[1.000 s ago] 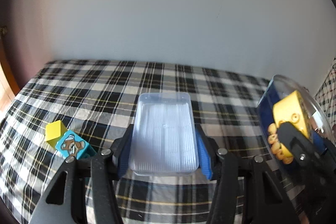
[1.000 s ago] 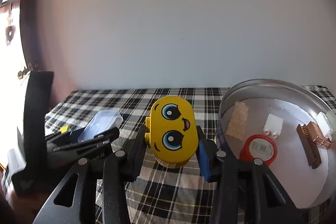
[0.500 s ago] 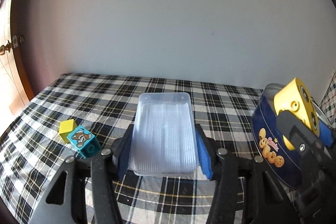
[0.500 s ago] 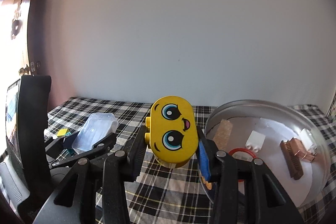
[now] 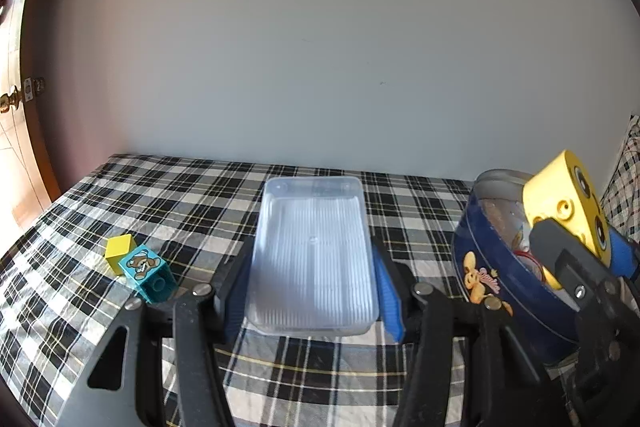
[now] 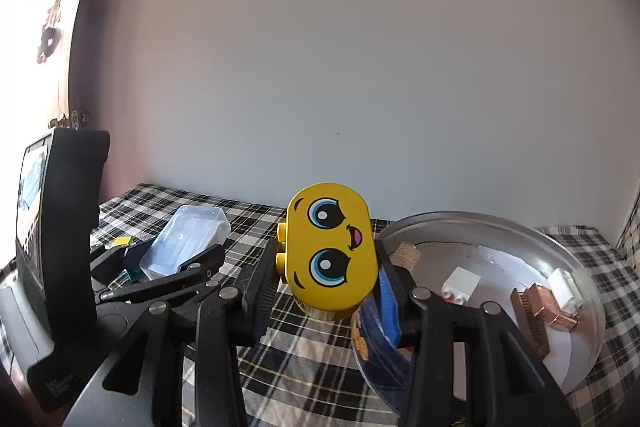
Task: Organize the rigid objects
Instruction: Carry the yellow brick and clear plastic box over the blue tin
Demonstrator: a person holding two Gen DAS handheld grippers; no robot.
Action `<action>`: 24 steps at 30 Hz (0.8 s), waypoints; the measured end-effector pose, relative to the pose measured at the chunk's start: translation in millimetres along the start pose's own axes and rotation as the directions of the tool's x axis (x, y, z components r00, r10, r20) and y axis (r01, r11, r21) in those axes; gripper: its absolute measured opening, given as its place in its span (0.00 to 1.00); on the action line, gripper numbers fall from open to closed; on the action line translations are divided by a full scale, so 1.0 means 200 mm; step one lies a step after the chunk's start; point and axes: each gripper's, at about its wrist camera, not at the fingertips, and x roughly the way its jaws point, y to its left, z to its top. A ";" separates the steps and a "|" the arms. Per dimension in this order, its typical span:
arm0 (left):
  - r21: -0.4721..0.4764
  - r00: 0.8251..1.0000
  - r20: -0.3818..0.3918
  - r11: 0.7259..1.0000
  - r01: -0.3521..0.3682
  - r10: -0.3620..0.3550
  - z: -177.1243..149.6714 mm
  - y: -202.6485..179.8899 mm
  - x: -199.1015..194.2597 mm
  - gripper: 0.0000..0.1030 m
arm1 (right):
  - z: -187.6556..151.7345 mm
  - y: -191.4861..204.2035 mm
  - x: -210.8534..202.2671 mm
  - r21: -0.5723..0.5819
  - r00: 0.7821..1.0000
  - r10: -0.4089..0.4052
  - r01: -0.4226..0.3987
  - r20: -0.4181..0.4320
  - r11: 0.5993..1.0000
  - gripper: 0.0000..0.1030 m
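Note:
My left gripper (image 5: 312,291) is shut on a clear plastic tray (image 5: 314,259), held above the plaid cloth; it also shows in the right wrist view (image 6: 184,247). My right gripper (image 6: 332,291) is shut on a yellow face brick (image 6: 330,251), held at the near rim of the round blue cookie tin (image 6: 580,263). The brick (image 5: 568,203) shows over the tin (image 5: 504,291) in the left wrist view. The tin holds a white brick (image 6: 461,283), a copper-coloured comb-like piece (image 6: 536,311), a cork piece (image 6: 406,254) and a white block (image 6: 565,287).
A small yellow cube (image 5: 118,251) and a teal bear block (image 5: 149,271) lie on the plaid cloth (image 5: 180,207) at the left. A white wall stands behind. A wooden door (image 5: 16,131) is at the far left.
Both grippers have risen and tilted up, so the cloth and tin sit lower in view. The yellow brick has moved up over the tin's near rim. Both grips are unchanged.

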 end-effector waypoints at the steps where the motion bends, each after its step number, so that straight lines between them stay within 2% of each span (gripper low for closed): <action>1: 0.002 1.000 0.004 1.000 0.000 0.000 0.00 -0.01 -0.01 0.52 | 0.00 -0.01 -0.01 -0.005 1.000 -0.003 0.003 0.005 1.000 0.45; 13: 0.017 0.999 0.036 1.000 0.002 -0.003 0.00 -0.11 -0.03 0.52 | -0.01 -0.13 -0.12 0.004 0.999 -0.028 0.028 0.034 1.000 0.45; 24: 0.017 0.998 0.054 0.999 0.038 -0.039 0.01 -0.24 -0.04 0.52 | -0.01 -0.24 -0.16 0.027 0.996 -0.067 0.065 0.052 0.998 0.45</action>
